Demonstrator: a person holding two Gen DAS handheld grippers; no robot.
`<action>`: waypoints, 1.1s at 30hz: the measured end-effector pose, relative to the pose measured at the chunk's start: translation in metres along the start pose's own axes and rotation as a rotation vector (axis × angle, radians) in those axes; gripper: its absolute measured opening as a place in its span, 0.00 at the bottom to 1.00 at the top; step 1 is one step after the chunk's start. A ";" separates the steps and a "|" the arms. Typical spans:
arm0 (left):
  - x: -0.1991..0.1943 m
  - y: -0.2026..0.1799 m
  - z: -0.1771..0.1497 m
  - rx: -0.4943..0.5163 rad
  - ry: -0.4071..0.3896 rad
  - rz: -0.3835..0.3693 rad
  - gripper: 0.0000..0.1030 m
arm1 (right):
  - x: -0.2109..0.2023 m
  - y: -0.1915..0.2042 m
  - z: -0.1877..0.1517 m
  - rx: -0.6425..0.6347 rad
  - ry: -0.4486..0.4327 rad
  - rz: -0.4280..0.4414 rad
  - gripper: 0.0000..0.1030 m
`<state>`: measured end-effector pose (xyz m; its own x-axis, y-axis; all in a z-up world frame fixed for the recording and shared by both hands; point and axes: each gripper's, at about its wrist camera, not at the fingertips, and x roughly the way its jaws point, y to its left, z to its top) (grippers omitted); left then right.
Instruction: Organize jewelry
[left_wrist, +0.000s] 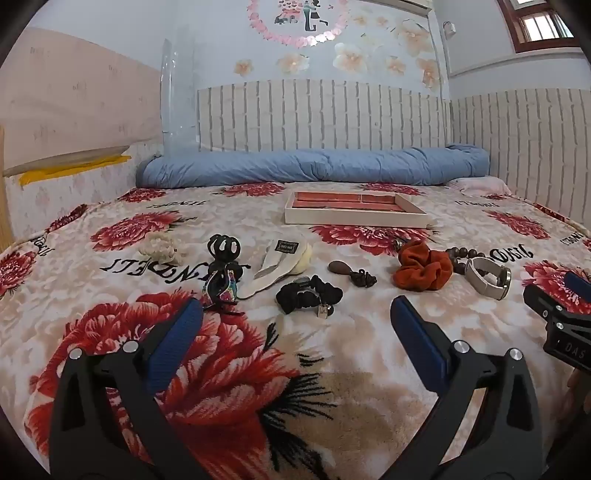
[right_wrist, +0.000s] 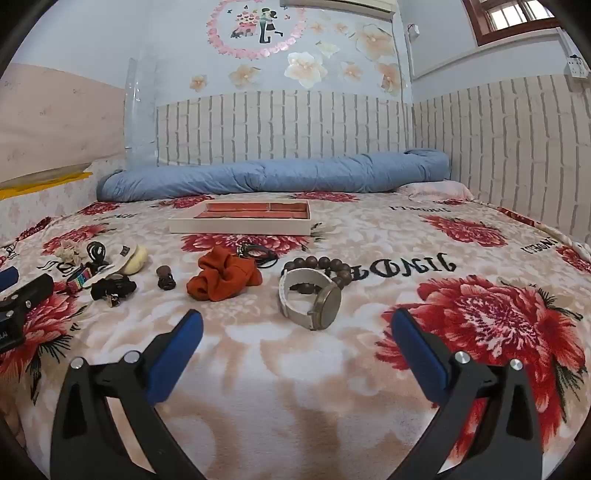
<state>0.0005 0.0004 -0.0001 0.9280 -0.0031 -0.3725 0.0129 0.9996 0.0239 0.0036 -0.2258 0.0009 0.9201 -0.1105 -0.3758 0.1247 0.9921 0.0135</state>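
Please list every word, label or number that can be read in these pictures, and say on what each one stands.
"JINDELI": printed in black on the blanket, several times, some upside down or mirrored.
"DAS": white letters on the right gripper body; cut off at the frame edge.
Black label on the cream pouch: too small to read.
Tag on the black scrunchie: unreadable.

The blanket (right_wrist: 295, 369) on the bed is plush, matt fleece. The orange scrunchie (right_wrist: 221, 277) is soft crinkled cloth, the black scrunchie (left_wrist: 306, 295) likewise. The beads (right_wrist: 325, 264) look like dark, smooth wood. The watch (right_wrist: 314, 299) has a dull metal case and matt pale strap. The tray (right_wrist: 240, 225) has matt pale walls and reddish cloth-like lining.
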 end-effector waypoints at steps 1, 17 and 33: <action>0.000 0.000 0.000 0.001 0.004 0.000 0.95 | 0.000 0.000 0.000 0.004 -0.004 0.002 0.96; -0.002 -0.003 0.000 0.005 -0.001 0.008 0.95 | 0.000 0.002 -0.001 -0.011 -0.005 -0.003 0.96; -0.004 -0.003 -0.003 -0.004 -0.004 -0.001 0.95 | -0.001 0.000 -0.001 -0.009 -0.007 0.000 0.96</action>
<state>-0.0043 -0.0029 -0.0014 0.9294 -0.0042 -0.3690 0.0126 0.9997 0.0202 0.0026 -0.2257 0.0006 0.9228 -0.1112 -0.3689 0.1216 0.9926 0.0051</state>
